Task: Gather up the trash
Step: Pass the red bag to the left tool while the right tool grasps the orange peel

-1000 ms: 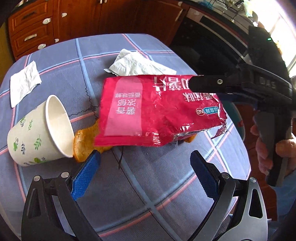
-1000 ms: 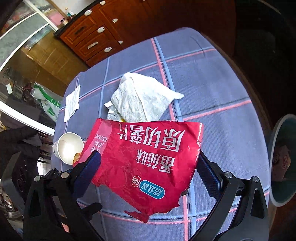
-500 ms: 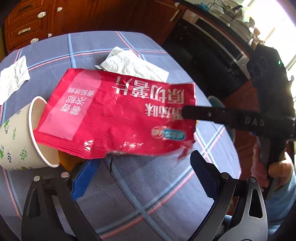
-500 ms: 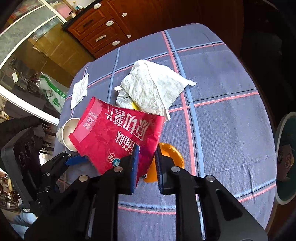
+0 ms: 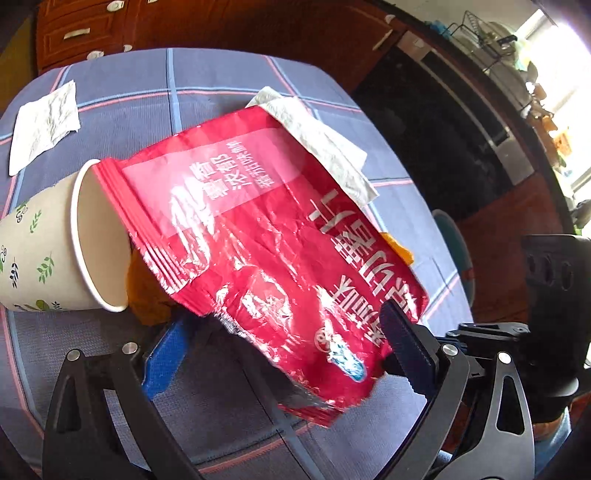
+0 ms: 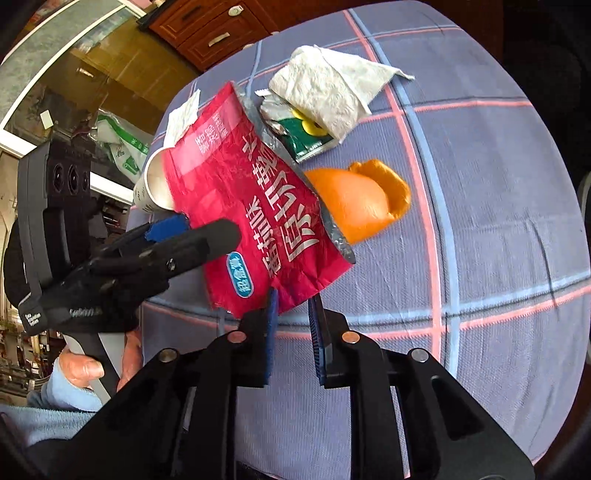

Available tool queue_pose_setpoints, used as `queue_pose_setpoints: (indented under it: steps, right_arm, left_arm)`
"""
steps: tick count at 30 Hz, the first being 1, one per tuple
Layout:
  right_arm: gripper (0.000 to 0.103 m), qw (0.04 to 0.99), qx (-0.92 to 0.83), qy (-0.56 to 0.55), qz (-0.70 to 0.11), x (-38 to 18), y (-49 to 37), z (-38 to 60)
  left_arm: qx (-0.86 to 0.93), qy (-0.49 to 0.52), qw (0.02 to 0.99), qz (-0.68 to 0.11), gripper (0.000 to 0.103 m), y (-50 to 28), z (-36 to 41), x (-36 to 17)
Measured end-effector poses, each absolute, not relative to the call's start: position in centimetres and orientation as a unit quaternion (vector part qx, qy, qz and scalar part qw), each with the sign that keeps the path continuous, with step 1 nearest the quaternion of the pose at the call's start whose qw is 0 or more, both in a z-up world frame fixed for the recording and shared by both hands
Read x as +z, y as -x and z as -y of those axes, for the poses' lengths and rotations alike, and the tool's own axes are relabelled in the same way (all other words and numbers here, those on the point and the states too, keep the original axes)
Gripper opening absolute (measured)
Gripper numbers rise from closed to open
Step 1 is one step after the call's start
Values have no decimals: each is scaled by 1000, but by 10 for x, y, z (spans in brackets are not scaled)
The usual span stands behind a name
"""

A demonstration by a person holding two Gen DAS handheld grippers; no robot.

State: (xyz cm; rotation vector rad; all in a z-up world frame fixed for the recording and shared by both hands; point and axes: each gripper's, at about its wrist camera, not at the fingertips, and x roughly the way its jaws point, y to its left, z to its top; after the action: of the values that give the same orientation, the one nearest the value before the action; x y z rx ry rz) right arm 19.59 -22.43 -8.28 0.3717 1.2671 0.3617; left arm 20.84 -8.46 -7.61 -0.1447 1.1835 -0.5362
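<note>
the right hand-held gripper point(image 6: 291, 314) has just been opening, one red bag point(image 6: 255, 206) between its pads; the left hand-held gripper point(image 5: 284, 347) stands apart around it. beyond: one cup point(image 5: 44, 254), two napkins.

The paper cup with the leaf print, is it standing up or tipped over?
Tipped over. The paper cup lies on its side on the checked tablecloth, its open mouth facing sideways toward the red snack bag; no contents show inside.

Blue plaid tablecloth point(image 6: 480, 155); brown wooden drawers point(image 5: 85, 26) beyond the table.
</note>
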Motion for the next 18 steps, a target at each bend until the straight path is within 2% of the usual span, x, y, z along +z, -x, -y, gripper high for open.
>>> queue_pose_setpoints:
  steps: [2, 5, 9, 16, 17, 18]
  right_arm:
    - [51, 787, 150, -170, -574, -75, -192, 237]
    - [59, 805, 123, -181, -551, -61, -194, 260]
    - [59, 826, 90, -172, -529, -56, -218, 277]
    - [59, 812, 118, -166, -547, -81, -254, 255]
    - [58, 811, 124, -165, -548, -83, -255, 251]
    - [53, 810, 129, -162, -549, -85, -255, 244]
  left_arm:
    - [-240, 49, 797, -552, 89, -207, 91, -79]
    - [-239, 25, 802, -547, 89, -203, 98, -80]
    - [-237, -12, 809, -538, 89, -197, 102, -81]
    - [-226, -39, 810, -539, 90, -193, 99, -83]
    - [-225, -42, 810, -540, 90, -193, 97, -83]
    - [-225, -43, 810, -540, 90, -193, 96, -83]
